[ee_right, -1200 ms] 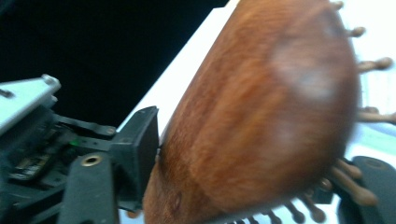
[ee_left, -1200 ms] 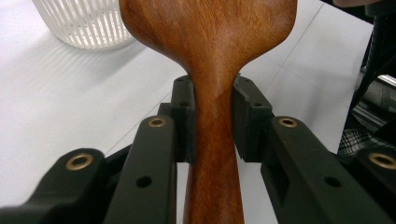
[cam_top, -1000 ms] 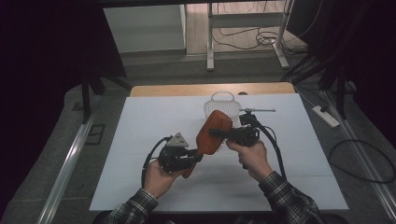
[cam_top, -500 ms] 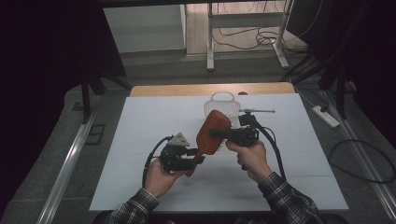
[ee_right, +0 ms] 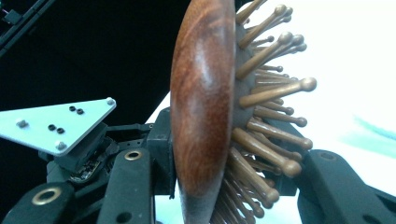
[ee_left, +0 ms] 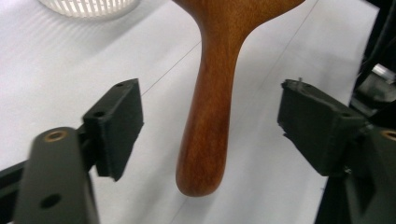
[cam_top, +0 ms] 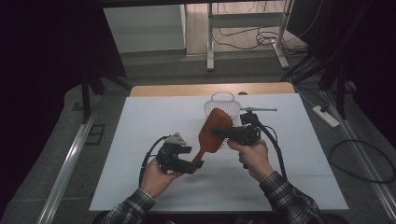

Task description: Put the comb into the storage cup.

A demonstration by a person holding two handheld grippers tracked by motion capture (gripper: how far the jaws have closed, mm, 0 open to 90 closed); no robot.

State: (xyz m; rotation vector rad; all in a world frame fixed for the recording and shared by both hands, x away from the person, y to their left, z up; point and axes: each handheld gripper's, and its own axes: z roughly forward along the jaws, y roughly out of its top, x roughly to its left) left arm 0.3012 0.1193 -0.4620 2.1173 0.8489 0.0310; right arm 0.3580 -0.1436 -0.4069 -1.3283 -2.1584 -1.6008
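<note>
A wooden paddle hairbrush (cam_top: 214, 134) hangs in mid-air above the white worktop (cam_top: 140, 121), near the middle of the high view, and it stays there because the right claw (cam_top: 223, 134) is clamped across its head. The right gripper view explains the grip: one black jaw lies against the smooth rounded back, the other presses in among the ball-tipped wooden bristles (ee_right: 273, 100), so the head (ee_right: 201, 107) is pinched front to back and stands on edge in the centre of that frame. That hold leaves the handle free, slanting down toward the lower left of the high view, where the left claw (cam_top: 196, 164) sits at its end. In the left gripper view the handle (ee_left: 208, 126) runs down the middle of the frame with clear gaps on both sides; the two black pads (ee_left: 119, 123) stand wide and touch nothing. These jaws have just been opening, with the handle between them but not gripped, which reads as a handover: the brush's weight now seems to rest wholly on the right claw. Farther up the worktop, just beyond the brush head, a small white slatted basket (cam_top: 223, 104) stands; it is likely where the brush is bound, though that is a guess.
</note>
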